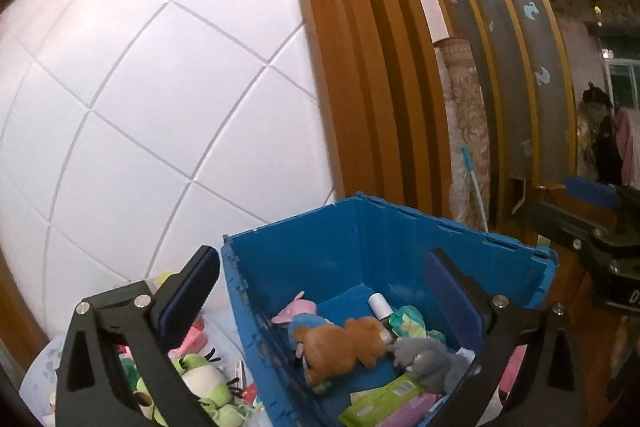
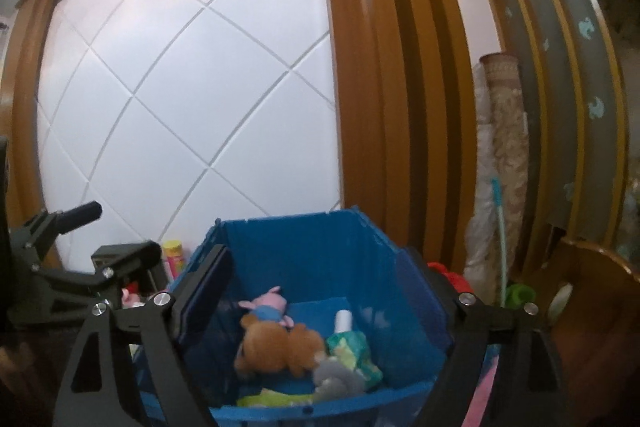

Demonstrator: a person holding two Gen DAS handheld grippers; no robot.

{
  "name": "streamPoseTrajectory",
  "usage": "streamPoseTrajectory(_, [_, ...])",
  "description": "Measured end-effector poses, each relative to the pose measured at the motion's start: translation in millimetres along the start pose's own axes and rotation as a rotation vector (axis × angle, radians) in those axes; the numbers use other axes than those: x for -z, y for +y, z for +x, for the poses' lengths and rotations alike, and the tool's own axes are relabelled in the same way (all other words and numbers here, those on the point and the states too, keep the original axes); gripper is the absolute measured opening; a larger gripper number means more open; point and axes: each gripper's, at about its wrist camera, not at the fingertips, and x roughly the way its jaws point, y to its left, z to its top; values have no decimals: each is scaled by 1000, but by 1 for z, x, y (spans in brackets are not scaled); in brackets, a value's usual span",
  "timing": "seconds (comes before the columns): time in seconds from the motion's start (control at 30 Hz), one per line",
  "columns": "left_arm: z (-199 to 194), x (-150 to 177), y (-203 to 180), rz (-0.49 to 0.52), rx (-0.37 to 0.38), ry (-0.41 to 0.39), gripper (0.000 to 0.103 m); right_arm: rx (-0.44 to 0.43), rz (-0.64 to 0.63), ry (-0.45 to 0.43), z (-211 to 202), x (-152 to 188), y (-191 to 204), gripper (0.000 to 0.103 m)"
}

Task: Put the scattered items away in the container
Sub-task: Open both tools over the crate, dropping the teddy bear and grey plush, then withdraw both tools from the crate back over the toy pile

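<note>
A blue plastic crate [image 1: 400,227] holds a brown plush [image 1: 344,343], a grey plush [image 1: 432,359], a pink-and-blue pig doll [image 1: 300,313], a white bottle [image 1: 380,305], a green packet [image 1: 408,321] and a green wipes pack [image 1: 384,397]. My left gripper [image 1: 324,291] is open and empty above the crate's left wall. My right gripper [image 2: 320,291] is open and empty over the crate [image 2: 304,239]; the brown plush [image 2: 280,347] lies below it. A green-and-white plush [image 1: 200,383] lies outside the crate at left.
A white quilted panel [image 1: 160,107] and wooden frame [image 1: 360,67] stand behind the crate. A rolled rug [image 2: 504,147] and a teal broom handle [image 2: 500,235] lean at right. A yellow-and-pink bottle [image 2: 174,255] stands left of the crate. A wooden chair [image 2: 592,307] is at right.
</note>
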Motion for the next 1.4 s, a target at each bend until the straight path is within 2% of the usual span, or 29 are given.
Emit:
streamPoseTrajectory(0.2, [-36, 20, 12, -18, -8, -4, 103, 12, 13, -10, -28, 18, 12, 92])
streamPoseTrajectory(0.47, [-78, 58, 22, -27, -2, 3, 103, 28, 27, 26, -60, 55, 32, 93])
streamPoseTrajectory(0.63, [-112, 84, 40, -32, 8, 17, 103, 48, 26, 39, -91, 78, 58, 96])
streamPoseTrajectory(0.93, [-177, 133, 85, -8, 11, 78, 103, 66, 100, 45, -147, 105, 124, 101])
streamPoseTrajectory(1.07, [-208, 151, 106, -8, 18, 91, 103, 63, 84, 72, -169, 113, 163, 102])
streamPoseTrajectory(1.23, [-229, 169, 122, -13, -25, 112, 103, 39, 48, 92, -190, 125, 206, 102])
streamPoseTrajectory(1.4, [-249, 186, 138, -18, -71, 133, 103, 14, 31, 116, -193, 134, 238, 102])
